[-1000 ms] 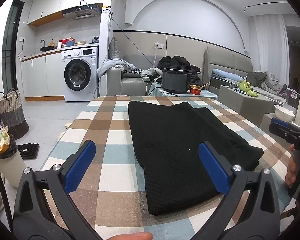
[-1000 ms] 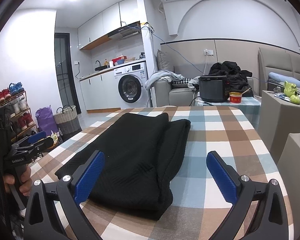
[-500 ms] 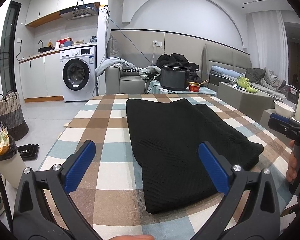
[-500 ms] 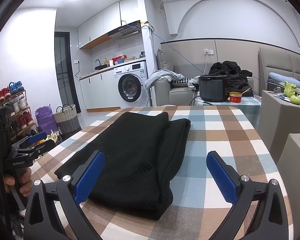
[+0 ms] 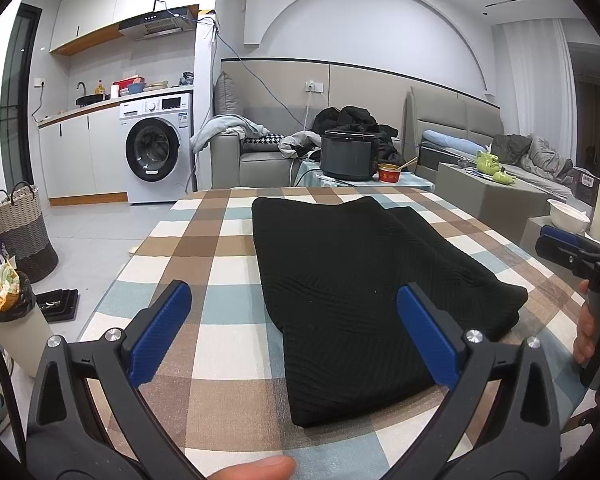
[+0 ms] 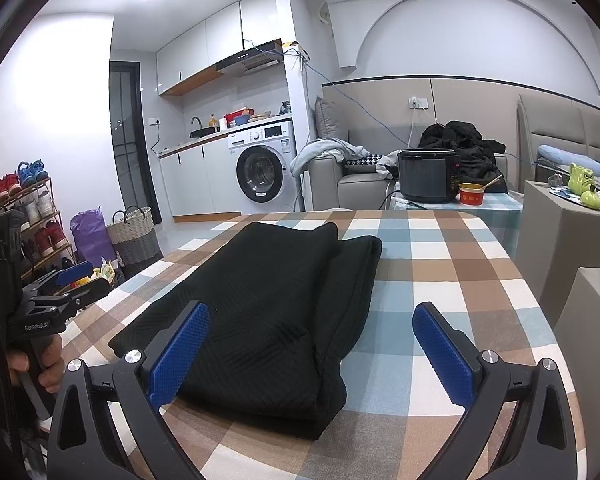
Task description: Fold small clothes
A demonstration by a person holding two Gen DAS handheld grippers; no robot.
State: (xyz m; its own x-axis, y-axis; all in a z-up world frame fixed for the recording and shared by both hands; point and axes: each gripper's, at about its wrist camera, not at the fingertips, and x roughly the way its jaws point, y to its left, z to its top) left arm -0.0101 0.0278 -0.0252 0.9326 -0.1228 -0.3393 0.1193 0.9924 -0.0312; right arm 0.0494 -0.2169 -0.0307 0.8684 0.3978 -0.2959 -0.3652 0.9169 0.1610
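On the checked tablecloth lies the folded black garment, at twelve o'clock from my left gripper; my right gripper hovers too, both spread wide, holding nothing.

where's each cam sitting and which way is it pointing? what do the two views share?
Left wrist: on the left gripper, low at the table's near edge, facing the washing machine and sofa; own open jaws and a fingertip show.
Right wrist: on the right gripper, further right, facing likewise; own open jaws show.
Shared: the folded black garment, and each view catches the other gripper at its edge.
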